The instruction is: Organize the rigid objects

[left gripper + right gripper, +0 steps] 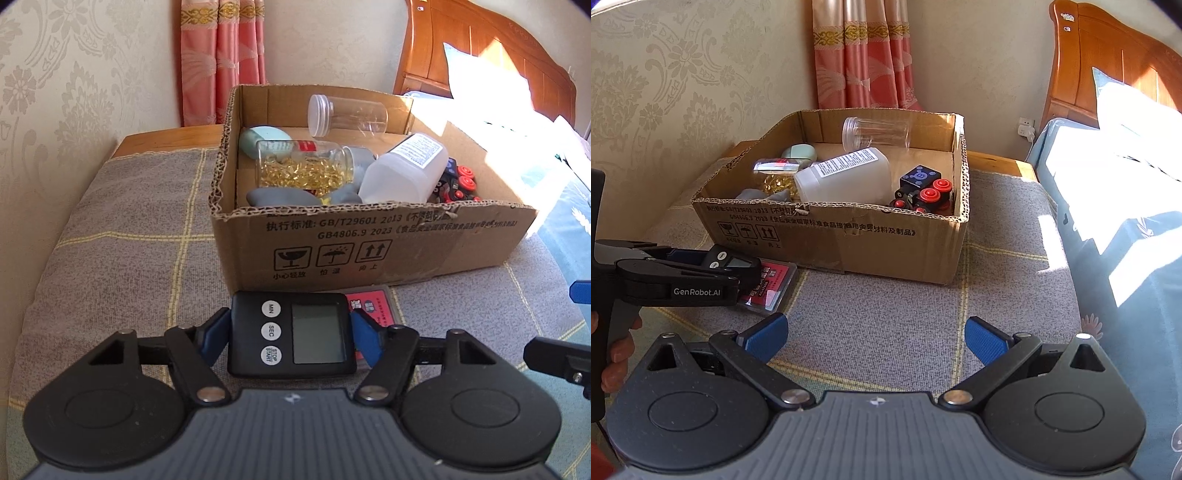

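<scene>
- The left gripper (290, 334) had its blue pads pressed on the two sides of a small black timer (290, 334), pinching it.
- The timer was low down, just in front of the cardboard box (369, 251), over the gray checked cloth (122, 236). From the pictures I could not tell if it was off the cloth yet.
- A red flat packet (768, 286) lay on the cloth right beside the timer, partly under it in the left view. It was not in the box.
- The right gripper (877, 341) had its jaws spread wide with nothing between them. It hung over a bare part of the cloth, near the box.
- Lots of things were in the box already: a clear jar (347, 114) lying on its side, a jar of gold bits (306, 168), a white bottle (402, 170), a pale green thing (264, 138) and a black toy with red buttons (925, 194).
- So most of the tidying looked done.
- I think two things were left to put in: the timer, which was already grabbed, and the red packet, which no gripper held.
- The empty right gripper looked free to go for the packet.
</scene>
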Motion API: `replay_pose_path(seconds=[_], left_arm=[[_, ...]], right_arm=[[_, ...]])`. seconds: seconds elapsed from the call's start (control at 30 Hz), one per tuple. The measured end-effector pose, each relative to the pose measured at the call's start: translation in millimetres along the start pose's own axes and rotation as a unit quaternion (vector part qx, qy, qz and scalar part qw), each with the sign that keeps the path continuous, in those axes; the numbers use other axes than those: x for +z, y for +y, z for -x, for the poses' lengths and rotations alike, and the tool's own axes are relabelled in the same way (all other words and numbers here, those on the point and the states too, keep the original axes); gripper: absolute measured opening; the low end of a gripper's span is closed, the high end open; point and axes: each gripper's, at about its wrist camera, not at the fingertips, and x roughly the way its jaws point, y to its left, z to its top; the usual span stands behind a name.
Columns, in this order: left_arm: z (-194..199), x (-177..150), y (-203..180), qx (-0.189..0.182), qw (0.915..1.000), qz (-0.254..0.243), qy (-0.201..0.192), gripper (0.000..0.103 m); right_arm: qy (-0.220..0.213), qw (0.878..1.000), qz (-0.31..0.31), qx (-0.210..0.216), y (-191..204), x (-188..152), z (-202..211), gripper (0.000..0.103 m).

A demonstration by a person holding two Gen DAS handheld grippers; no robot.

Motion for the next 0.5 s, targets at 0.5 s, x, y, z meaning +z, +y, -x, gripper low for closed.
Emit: replay_pose_path(seconds=[0.5], left_arm=[[12.8,-13.4,52.2,0.065,0.9969,0.043,-0.007,0.073]], right_arm=[[0.039,0.998,0.029,0.032,35.2,-6.0,-36.7,0.103]])
